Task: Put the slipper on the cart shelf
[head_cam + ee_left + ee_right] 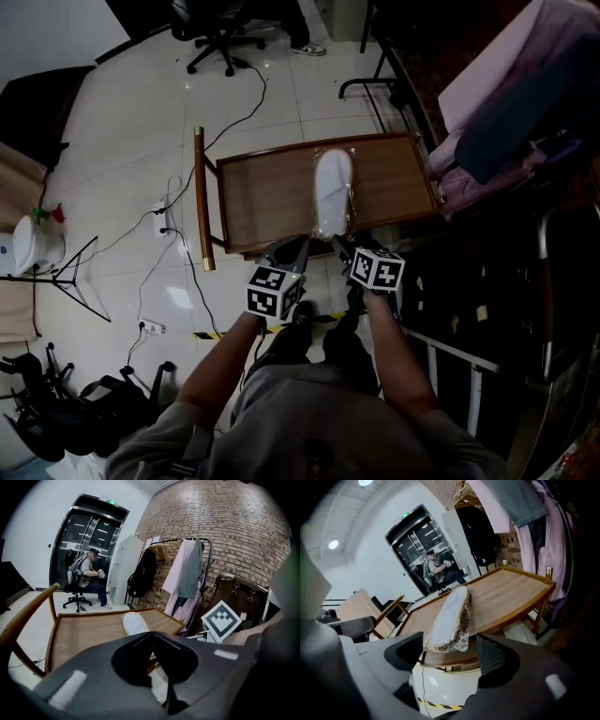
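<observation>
The wrapped slipper [449, 613] lies on the cart shelf [511, 595], its near end just ahead of the right gripper [450, 656], whose fingers stand apart. The left gripper [152, 638] has its fingers together, empty.

**Around the room: chair, clothes and cables**

A person [89, 573] sits on a black office chair [220, 33] in front of dark glass doors [86, 531]. A white cabinet [123, 571] stands just beside the doors. A clothes rack [180, 543] by the brick wall [234, 522] carries a pink garment [180, 581] and a black jacket [143, 573]. Black cables [192, 248] trail over the pale tiled floor [122, 141] to a power strip [153, 328]. A tripod [75, 277] stands near a white container [36, 246]. A strip of yellow-black tape [211, 335] lies on the floor.
</observation>
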The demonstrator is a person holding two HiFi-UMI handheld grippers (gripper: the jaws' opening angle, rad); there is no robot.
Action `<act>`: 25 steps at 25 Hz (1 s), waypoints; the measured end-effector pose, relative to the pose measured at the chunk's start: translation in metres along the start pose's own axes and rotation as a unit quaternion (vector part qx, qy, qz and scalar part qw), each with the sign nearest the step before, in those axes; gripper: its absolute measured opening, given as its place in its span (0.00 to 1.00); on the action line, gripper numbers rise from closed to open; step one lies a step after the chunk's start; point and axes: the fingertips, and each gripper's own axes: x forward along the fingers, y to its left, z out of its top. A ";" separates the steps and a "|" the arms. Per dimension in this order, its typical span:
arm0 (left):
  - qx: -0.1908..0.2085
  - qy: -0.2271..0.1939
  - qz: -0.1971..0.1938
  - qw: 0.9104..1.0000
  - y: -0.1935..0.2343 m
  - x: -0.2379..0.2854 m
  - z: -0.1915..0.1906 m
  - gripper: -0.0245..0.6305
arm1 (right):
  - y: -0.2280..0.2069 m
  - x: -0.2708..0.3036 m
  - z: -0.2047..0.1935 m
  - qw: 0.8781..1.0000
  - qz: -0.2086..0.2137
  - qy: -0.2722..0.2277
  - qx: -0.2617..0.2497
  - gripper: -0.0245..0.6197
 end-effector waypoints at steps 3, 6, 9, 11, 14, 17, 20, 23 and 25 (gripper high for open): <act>-0.006 0.006 0.000 1.000 0.005 0.001 -0.007 0.05 | -0.006 0.022 -0.001 0.999 -0.010 0.003 0.037 0.55; -0.003 0.010 -0.003 1.000 0.008 0.001 -0.011 0.05 | -0.009 0.037 -0.001 0.997 -0.018 0.004 0.071 0.55; 0.005 0.010 -0.008 1.000 0.011 -0.001 -0.009 0.05 | -0.017 0.039 -0.002 0.996 -0.049 0.006 0.080 0.48; 0.006 0.012 -0.011 1.000 0.012 -0.004 -0.011 0.05 | -0.016 0.037 -0.006 0.995 -0.048 0.013 0.082 0.39; 0.008 0.014 -0.016 1.000 0.013 -0.007 -0.012 0.05 | -0.004 0.035 -0.005 0.996 -0.027 0.018 0.077 0.24; 0.011 0.011 -0.023 1.000 0.010 -0.008 -0.009 0.05 | -0.001 0.029 -0.001 0.998 -0.028 0.016 0.060 0.20; 0.015 0.008 -0.030 0.999 0.009 -0.012 -0.006 0.05 | 0.000 0.014 0.007 0.998 -0.035 0.000 0.043 0.17; 0.020 0.001 -0.040 0.999 0.006 -0.016 0.000 0.05 | 0.001 -0.006 0.015 0.999 -0.042 -0.017 0.025 0.16; 0.025 -0.005 -0.052 0.998 0.000 -0.017 0.007 0.05 | 0.000 -0.021 0.021 0.998 -0.049 -0.029 0.019 0.15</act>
